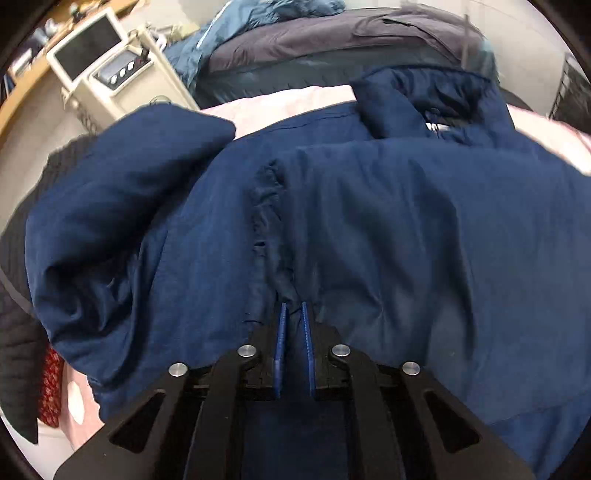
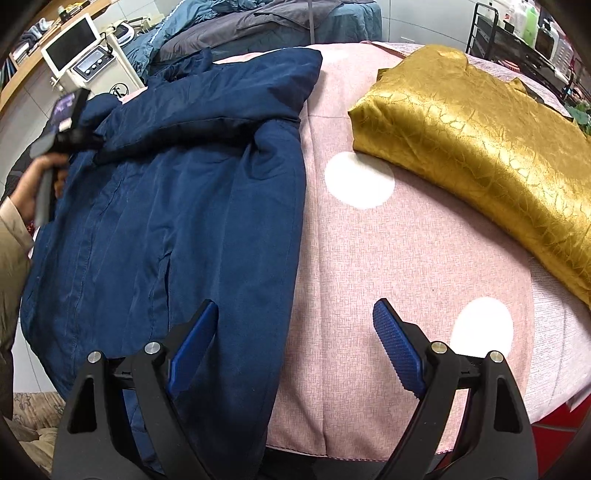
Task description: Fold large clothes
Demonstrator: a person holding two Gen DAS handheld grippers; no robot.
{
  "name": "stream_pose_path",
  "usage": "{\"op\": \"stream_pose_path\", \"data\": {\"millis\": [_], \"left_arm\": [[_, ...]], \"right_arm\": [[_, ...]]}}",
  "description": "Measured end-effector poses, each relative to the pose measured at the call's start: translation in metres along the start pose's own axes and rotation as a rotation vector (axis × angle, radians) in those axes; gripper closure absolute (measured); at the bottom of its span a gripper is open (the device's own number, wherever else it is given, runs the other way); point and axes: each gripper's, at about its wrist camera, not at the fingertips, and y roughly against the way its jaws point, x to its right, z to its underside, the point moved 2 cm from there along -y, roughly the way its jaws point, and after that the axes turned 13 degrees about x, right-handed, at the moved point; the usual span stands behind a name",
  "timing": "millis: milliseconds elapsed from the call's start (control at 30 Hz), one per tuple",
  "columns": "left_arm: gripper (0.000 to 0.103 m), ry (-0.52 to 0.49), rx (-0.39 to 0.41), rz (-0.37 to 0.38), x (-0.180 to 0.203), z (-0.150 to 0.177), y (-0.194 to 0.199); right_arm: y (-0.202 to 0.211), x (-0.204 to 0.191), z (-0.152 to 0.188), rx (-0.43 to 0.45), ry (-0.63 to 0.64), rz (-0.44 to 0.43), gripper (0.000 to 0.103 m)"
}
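Note:
A large navy blue jacket (image 1: 388, 221) lies spread on a pink bed cover (image 2: 369, 258) with white dots. In the left wrist view my left gripper (image 1: 294, 308) is shut on a fold of the jacket near its front seam, with a sleeve bunched up at the left (image 1: 122, 192). In the right wrist view the jacket (image 2: 177, 206) covers the left part of the bed. My right gripper (image 2: 295, 314) is open and empty, low over the jacket's right edge, one finger over the jacket and one over the bed cover. The hand-held left gripper (image 2: 70, 136) shows at the far left.
A folded gold satin cloth (image 2: 472, 140) lies on the right of the bed. A cream machine with a screen (image 2: 85, 55) stands behind the bed on the left. Grey and blue bedding (image 2: 258, 22) is piled at the back. A black rack (image 2: 517, 40) stands at the back right.

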Motion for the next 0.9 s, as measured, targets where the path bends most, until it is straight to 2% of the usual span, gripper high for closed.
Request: {"op": "stream_pose_path", "data": {"millis": [33,67,100,133,167,200,267,300,400,500,567,667,700,733,800,900], "left_arm": [[0.092,-0.022,0.011,-0.015,0.003,0.001,0.001],[0.086,-0.041,0.010,-0.033,0.006,0.000,0.003],[0.075,-0.047,0.006,-0.049,0.006,-0.002,0.005],[0.067,-0.041,0.007,-0.062,0.006,-0.005,0.009],[0.051,-0.019,0.024,-0.063,0.005,-0.010,0.018],[0.036,0.014,0.055,-0.044,0.000,-0.013,0.029],[0.021,0.093,0.147,0.018,-0.005,-0.024,0.056],[0.017,0.116,0.189,0.041,-0.004,-0.030,0.068],[0.014,0.098,0.235,0.104,0.013,-0.041,0.091],[0.014,0.003,0.238,0.128,0.048,-0.042,0.094],[0.014,-0.043,0.180,0.153,0.069,-0.033,0.079],[0.014,-0.035,0.009,0.198,0.091,-0.004,0.035],[0.009,-0.026,-0.035,0.202,0.090,0.005,0.019],[0.007,-0.009,-0.038,0.205,0.090,0.009,0.013],[0.006,0.050,0.015,0.213,0.085,0.013,0.015],[0.007,0.063,0.034,0.213,0.083,0.009,0.028]], "right_arm": [[0.000,-0.001,0.000,0.001,-0.002,0.001,0.018],[0.000,-0.001,-0.001,0.000,-0.004,0.002,0.018],[0.000,-0.001,-0.002,0.000,-0.006,0.004,0.018],[0.000,-0.001,-0.002,-0.002,-0.008,0.005,0.018],[0.000,-0.001,-0.002,-0.003,-0.009,0.004,0.018],[0.000,-0.002,-0.001,-0.003,-0.008,0.005,0.018],[0.000,-0.002,-0.002,-0.002,-0.010,0.005,0.018],[-0.001,-0.002,-0.002,-0.004,-0.012,0.004,0.018],[-0.003,-0.004,-0.001,-0.006,-0.012,0.001,0.018],[-0.002,-0.007,-0.003,-0.001,-0.003,-0.001,0.018],[-0.001,-0.009,-0.003,0.005,0.000,-0.001,0.018],[0.003,-0.006,-0.002,0.010,-0.003,0.005,0.018],[0.004,-0.004,-0.002,0.010,-0.006,0.008,0.018],[0.006,-0.002,-0.001,0.011,-0.012,0.012,0.018],[0.008,0.004,0.001,0.010,-0.026,0.012,0.018],[0.008,0.010,0.002,0.010,-0.038,0.013,0.018]]}}
